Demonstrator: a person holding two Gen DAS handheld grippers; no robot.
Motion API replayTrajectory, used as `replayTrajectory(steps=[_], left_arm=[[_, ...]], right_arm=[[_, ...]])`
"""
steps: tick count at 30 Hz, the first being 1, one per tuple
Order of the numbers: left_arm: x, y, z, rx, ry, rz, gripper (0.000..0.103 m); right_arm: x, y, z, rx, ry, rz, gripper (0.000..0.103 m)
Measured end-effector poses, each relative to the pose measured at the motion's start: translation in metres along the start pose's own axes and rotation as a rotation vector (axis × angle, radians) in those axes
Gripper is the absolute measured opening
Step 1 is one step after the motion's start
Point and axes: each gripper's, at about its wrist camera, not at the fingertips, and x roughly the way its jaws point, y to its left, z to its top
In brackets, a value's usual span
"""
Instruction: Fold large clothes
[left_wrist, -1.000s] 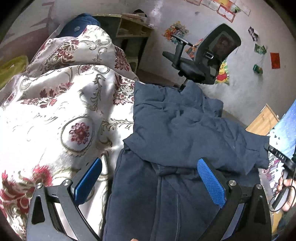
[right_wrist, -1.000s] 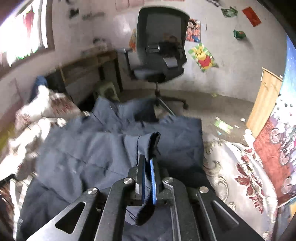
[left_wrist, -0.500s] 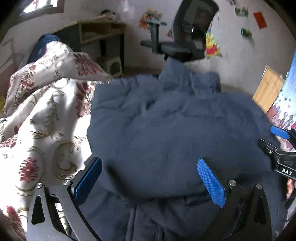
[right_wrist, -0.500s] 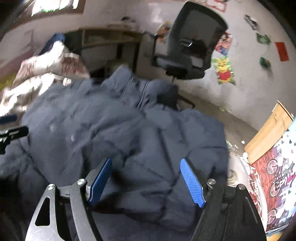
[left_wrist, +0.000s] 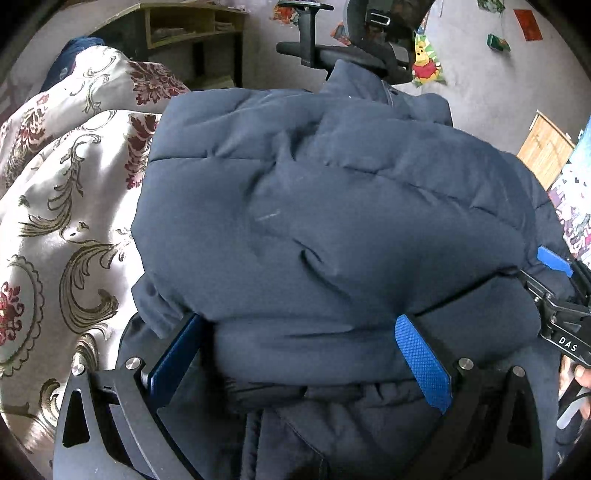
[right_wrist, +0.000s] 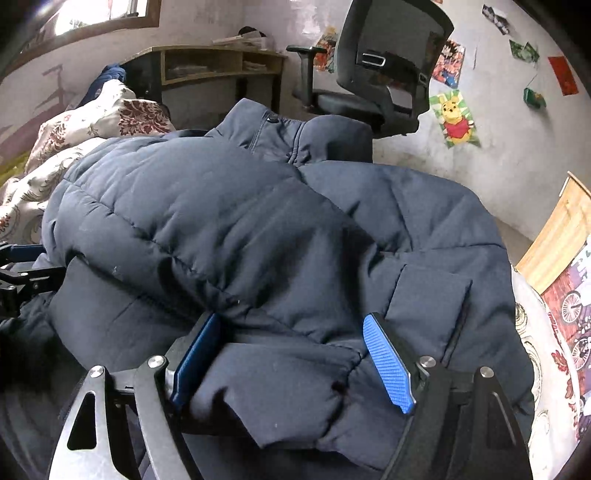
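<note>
A large navy padded jacket (left_wrist: 332, 221) lies folded over itself on the floral bedspread (left_wrist: 66, 206); its collar points toward the office chair. It fills the right wrist view (right_wrist: 258, 229) too. My left gripper (left_wrist: 295, 354) is open, its blue pads straddling the near folded edge of the jacket. My right gripper (right_wrist: 291, 354) is open too, its pads either side of a fold of the near hem. The right gripper also shows at the right edge of the left wrist view (left_wrist: 554, 291). The left gripper shows at the left edge of the right wrist view (right_wrist: 22, 273).
A black office chair (right_wrist: 384, 74) stands behind the bed's far edge. A wooden desk (right_wrist: 207, 70) stands against the back wall at left. A heaped floral quilt (right_wrist: 92, 122) lies at the far left. A wooden board (right_wrist: 561, 236) leans at right.
A second ago my right gripper was shut on a jacket edge; it has let go and opened. The jacket's upper layer now lies folded over. Both grippers have moved in close to the near edge.
</note>
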Motion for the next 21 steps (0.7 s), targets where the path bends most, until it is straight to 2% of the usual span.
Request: replayTrajectory(steps=[5, 9, 15, 21], left_arm=[[-0.008, 0.004, 0.005, -0.046, 0.032, -0.01, 0.102], [-0.032, 0.008, 0.009, -0.093, 0.032, -0.04, 0.102], [-0.088, -0.005, 0.008, -0.144, 0.005, -0.065, 0.102], [-0.16, -0.037, -0.005, -0.108, -0.081, -0.054, 0.102]], right_arm=[[-0.009, -0.001, 0.003, -0.005, -0.002, -0.001, 0.08], [-0.029, -0.007, 0.008, 0.01, -0.002, 0.015, 0.081], [-0.079, -0.009, 0.014, 0.024, -0.049, 0.065, 0.093], [-0.145, -0.016, 0.016, 0.082, -0.103, 0.115, 0.102]])
